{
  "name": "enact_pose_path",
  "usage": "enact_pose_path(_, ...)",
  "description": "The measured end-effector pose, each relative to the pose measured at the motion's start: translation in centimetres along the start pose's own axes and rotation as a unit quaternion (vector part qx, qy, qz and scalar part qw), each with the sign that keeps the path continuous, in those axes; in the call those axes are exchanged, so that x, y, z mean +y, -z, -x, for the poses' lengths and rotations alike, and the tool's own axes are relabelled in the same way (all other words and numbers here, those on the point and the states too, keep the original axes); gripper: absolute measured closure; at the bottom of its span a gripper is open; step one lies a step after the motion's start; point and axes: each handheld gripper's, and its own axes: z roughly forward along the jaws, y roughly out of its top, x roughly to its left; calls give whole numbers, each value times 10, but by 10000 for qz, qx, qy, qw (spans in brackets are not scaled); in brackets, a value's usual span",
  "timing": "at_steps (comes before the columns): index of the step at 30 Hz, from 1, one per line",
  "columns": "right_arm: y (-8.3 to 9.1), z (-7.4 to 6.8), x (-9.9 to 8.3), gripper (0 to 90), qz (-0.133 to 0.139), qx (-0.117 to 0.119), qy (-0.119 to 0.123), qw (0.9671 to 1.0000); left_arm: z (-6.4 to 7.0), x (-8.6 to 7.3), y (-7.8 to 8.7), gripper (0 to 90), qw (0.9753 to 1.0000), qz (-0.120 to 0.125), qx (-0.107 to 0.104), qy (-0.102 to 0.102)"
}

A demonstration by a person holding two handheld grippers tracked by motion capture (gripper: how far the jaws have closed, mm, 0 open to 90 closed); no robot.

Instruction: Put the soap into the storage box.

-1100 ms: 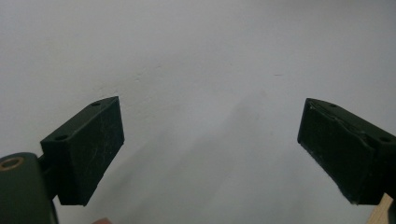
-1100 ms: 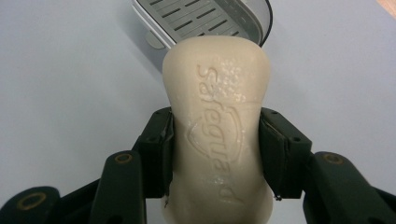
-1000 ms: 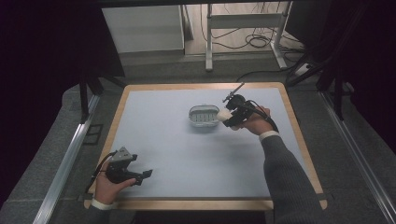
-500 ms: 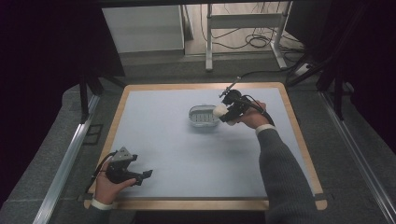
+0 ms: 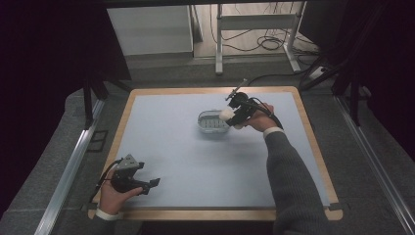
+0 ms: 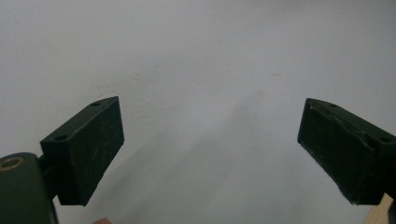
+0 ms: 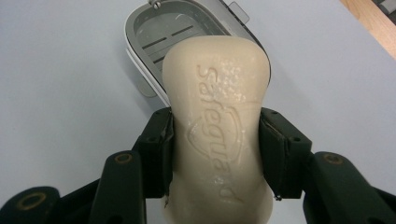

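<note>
- Left: my left gripper (image 5: 149,184) rests at the near-left corner of the table (image 5: 171,147), jaws wide apart with nothing between them. Its own view looks down on bare pale surface between the two black pads (image 6: 88,149); I judge it has no part in this step.
- Centre: the dish (image 5: 213,122) sits open on the far middle of the table, grey inside with drain slots, nothing in it yet.
- Right: my right gripper (image 5: 234,116) is clamped on the soap (image 5: 226,114), held just at the dish's right rim and, as I read it, above the table rather than on it.
- Progress: the pick-up looks done. What I judge is left is to carry the soap over the dish, lower it in and let go.
- Views: the right gripper view shows the soap (image 7: 217,130) pinched across its narrow waist, raised lettering facing the camera, and the dish (image 7: 187,35) beyond its far end. The high view shows none of that detail, but gives the layout: the two grippers well apart.
</note>
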Motion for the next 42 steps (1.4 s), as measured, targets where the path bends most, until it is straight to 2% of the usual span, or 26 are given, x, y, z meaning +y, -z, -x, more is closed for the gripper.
enact_pose_path(20,-19,-4,29,491,18,134,548,9984,-1,0,3,76,10000,60,-4,22)
enact_pose_path(27,-33,-4,33,492,22,179,582,9981,-1,0,2,77,10000,70,11,34)
enact_pose_path(42,-53,-7,46,490,-31,256,1050,9941,-2,0,2,76,10000,35,23,11)
